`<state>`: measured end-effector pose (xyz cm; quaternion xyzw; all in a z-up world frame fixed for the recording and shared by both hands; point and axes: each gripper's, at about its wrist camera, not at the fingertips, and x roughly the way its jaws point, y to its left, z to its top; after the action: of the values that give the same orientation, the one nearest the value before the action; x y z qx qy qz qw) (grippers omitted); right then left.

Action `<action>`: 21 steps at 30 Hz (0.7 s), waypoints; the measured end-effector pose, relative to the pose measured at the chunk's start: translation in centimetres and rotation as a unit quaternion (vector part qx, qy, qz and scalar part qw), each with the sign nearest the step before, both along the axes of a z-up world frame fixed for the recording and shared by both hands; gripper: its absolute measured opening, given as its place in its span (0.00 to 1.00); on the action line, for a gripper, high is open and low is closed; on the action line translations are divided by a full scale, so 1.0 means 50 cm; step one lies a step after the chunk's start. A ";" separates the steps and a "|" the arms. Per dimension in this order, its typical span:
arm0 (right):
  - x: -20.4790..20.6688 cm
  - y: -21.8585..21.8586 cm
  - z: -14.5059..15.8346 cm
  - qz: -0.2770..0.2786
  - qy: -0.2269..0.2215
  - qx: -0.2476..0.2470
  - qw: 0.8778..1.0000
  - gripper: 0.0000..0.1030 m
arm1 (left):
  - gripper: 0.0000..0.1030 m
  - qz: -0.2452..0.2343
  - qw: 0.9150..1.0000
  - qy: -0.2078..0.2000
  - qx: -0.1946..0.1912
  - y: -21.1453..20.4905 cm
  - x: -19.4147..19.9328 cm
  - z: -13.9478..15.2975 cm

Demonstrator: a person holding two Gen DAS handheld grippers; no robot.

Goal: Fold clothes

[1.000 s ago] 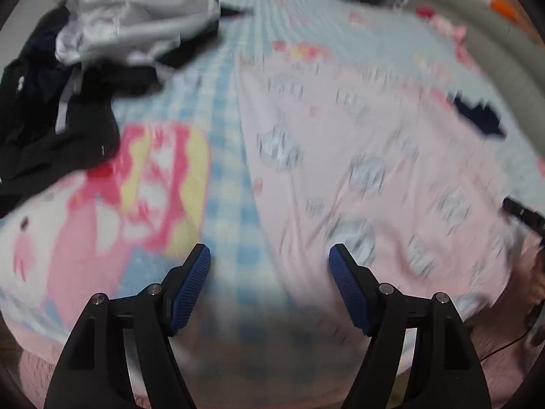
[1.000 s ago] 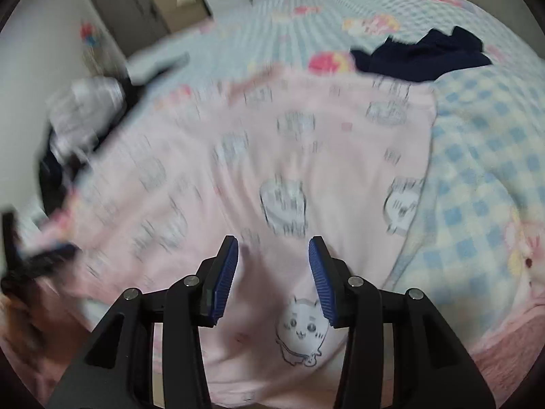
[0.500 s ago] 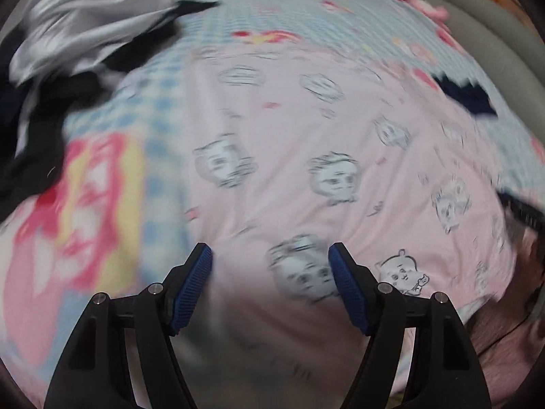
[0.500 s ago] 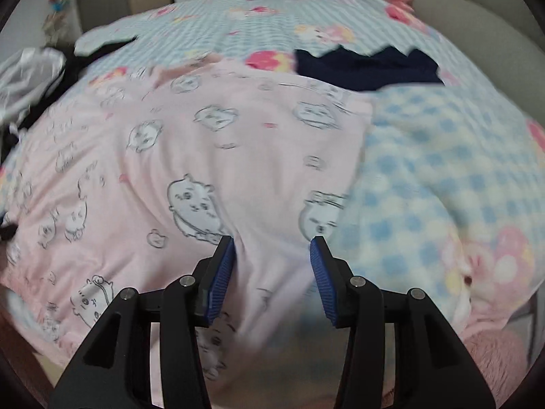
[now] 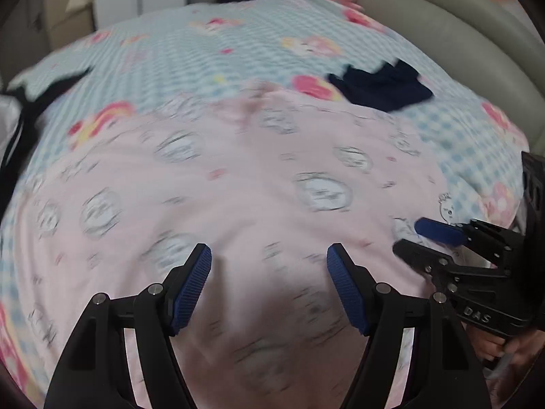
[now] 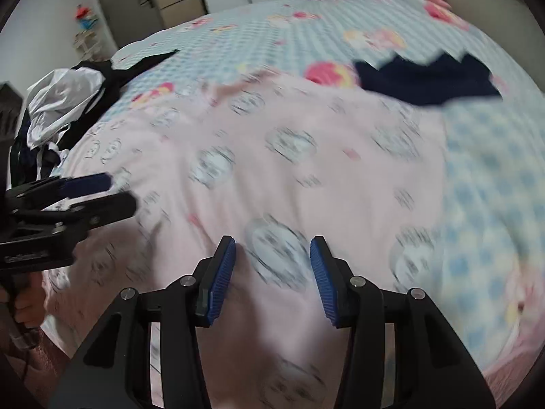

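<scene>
Fingers (image 5: 190, 286) apart above outspread pink garment (image 5: 238, 184)

Both wrist cameras sit low and close over the bed (image 5: 211, 54), facing twelve o'clock; each catches the other's tongs, right tongs (image 5: 422, 238) at three, left tongs (image 6: 112, 192) at nine.

The left gripper (image 5: 269, 286) fills the bottom centre of its own view with its blue-padded jaws spread wide and nothing between them; in the right wrist view it enters from the left edge (image 6: 109, 192), fingers pointing right. The right gripper (image 6: 272, 279) sits at the bottom centre of its view, jaws parted somewhat less, also holding nothing, and appears at the lower right of the left view (image 5: 414, 237). A hand (image 6: 25, 303) grips the left gripper's handle at the lower left edge.
</scene>
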<state>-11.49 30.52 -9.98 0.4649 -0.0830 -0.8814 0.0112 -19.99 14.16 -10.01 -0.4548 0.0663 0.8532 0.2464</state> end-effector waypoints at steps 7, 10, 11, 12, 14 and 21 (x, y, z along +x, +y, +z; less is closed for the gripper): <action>0.007 0.051 0.016 -0.044 -0.011 0.048 0.998 0.42 | 0.72 0.010 0.996 -0.016 -0.082 -0.003 0.021 -0.030; 0.017 0.060 0.042 -0.040 -0.006 0.081 0.996 0.44 | 0.72 0.033 0.998 0.012 -0.058 -0.074 0.003 0.030; 0.021 0.066 0.054 -0.037 0.001 0.082 0.996 0.44 | 0.72 0.039 0.998 0.019 -0.052 -0.095 -0.009 0.049; 0.009 0.073 0.067 -0.028 0.006 0.062 0.998 0.44 | 0.72 0.047 0.997 0.020 -0.050 -0.109 -0.036 0.058; -0.039 0.082 0.095 -0.001 0.014 0.010 1.000 0.44 | 0.72 0.066 0.996 0.024 -0.052 -0.127 -0.099 0.065; -0.272 -0.012 0.052 0.082 -0.025 0.018 0.996 0.44 | 0.68 0.025 0.999 -0.008 -0.036 -0.053 -0.277 -0.001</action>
<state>-25.10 29.95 -7.39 0.4921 -0.0291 -0.8670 0.0727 -33.83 11.53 -10.07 -0.4720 0.0833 0.8524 0.2088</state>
